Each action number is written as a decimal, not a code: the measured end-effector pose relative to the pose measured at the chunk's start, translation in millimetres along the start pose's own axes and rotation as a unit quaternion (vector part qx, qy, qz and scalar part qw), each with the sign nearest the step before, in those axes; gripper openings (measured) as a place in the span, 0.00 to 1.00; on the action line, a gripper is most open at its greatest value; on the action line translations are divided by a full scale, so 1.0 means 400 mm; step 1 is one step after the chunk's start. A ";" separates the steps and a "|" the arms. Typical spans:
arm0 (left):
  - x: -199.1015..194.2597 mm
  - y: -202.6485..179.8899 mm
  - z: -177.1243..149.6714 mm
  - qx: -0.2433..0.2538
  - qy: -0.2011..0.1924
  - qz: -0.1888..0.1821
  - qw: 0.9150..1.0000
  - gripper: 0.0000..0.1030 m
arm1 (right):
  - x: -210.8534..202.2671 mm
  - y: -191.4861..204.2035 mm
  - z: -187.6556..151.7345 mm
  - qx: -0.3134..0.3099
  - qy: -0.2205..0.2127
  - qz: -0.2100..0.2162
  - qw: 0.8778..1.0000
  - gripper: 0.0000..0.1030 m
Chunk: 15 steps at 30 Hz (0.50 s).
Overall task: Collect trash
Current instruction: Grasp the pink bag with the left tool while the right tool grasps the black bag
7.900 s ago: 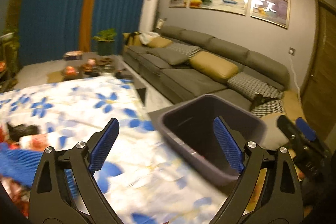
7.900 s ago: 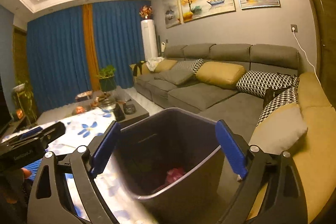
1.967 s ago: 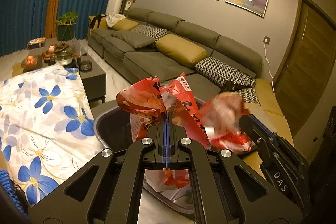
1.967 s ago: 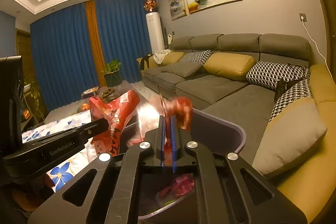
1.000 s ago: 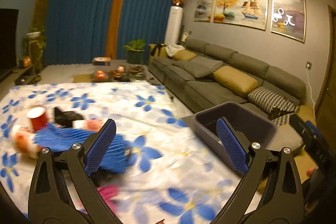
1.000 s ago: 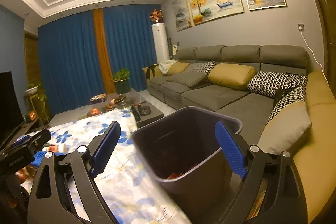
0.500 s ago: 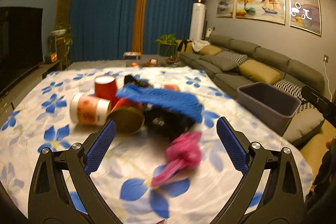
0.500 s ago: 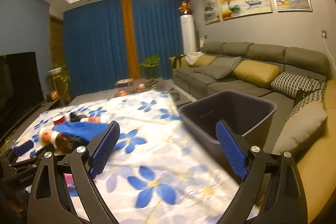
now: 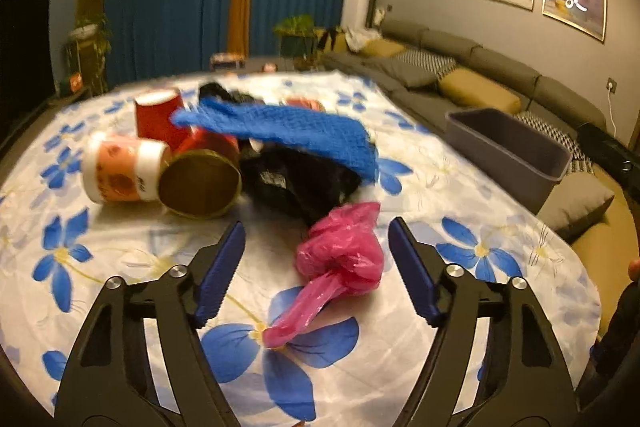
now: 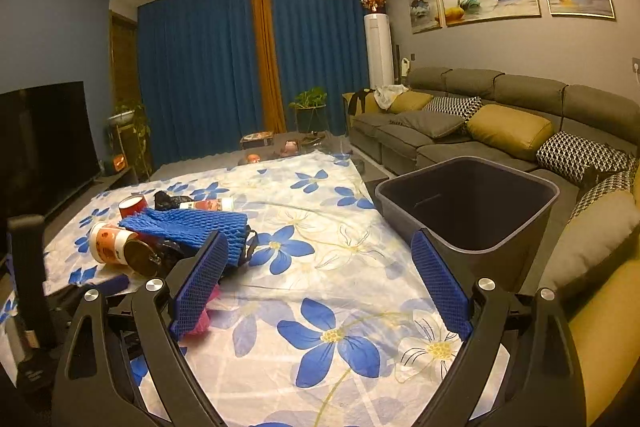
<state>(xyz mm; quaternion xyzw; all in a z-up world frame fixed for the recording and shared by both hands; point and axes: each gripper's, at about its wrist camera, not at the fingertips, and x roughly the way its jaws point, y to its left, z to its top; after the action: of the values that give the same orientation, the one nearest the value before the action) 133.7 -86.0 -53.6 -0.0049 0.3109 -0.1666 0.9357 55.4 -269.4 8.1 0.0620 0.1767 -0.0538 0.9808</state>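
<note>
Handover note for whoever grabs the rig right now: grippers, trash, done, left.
Left gripper: jaws closing around the pink plastic bag on the floral tablecloth, pads not on it yet.
Right gripper: open, empty, over bare cloth.
Bin: grey, open, off the table's right edge by the sofa; contents not visible.
Left to collect: pink bag, blue foam net, black bag, red cup, white-and-orange cup, the can lying on its side.
</note>
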 end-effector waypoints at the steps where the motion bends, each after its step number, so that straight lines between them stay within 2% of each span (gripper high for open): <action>1: 0.011 0.001 0.000 -0.002 0.009 -0.003 1.000 0.66 | 0.005 0.002 -0.001 -0.001 0.002 0.000 1.000 0.87; 3: 0.031 0.000 0.001 -0.001 0.027 -0.009 1.000 0.64 | 0.018 0.006 -0.005 -0.004 0.007 0.003 1.000 0.87; 7: 0.064 -0.004 -0.003 0.004 0.059 -0.021 0.998 0.48 | 0.040 0.018 -0.007 -0.008 0.015 0.010 1.000 0.87; 10: 0.068 -0.004 -0.002 0.005 0.061 -0.031 0.998 0.36 | 0.054 0.029 -0.009 -0.012 0.021 0.018 1.000 0.87; 11: 0.067 -0.004 -0.003 0.005 0.060 -0.037 0.997 0.28 | 0.057 0.033 -0.010 -0.013 0.023 0.020 0.999 0.87; 15: 0.054 0.007 -0.003 -0.003 0.050 -0.037 0.998 0.21 | 0.074 0.049 -0.012 -0.019 0.033 0.029 0.999 0.87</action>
<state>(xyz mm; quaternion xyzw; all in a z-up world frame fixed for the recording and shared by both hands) 150.1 -89.9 -67.2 -0.0110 0.3579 -0.2002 0.9120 83.7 -251.9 -4.8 0.0505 0.2081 -0.0198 0.9766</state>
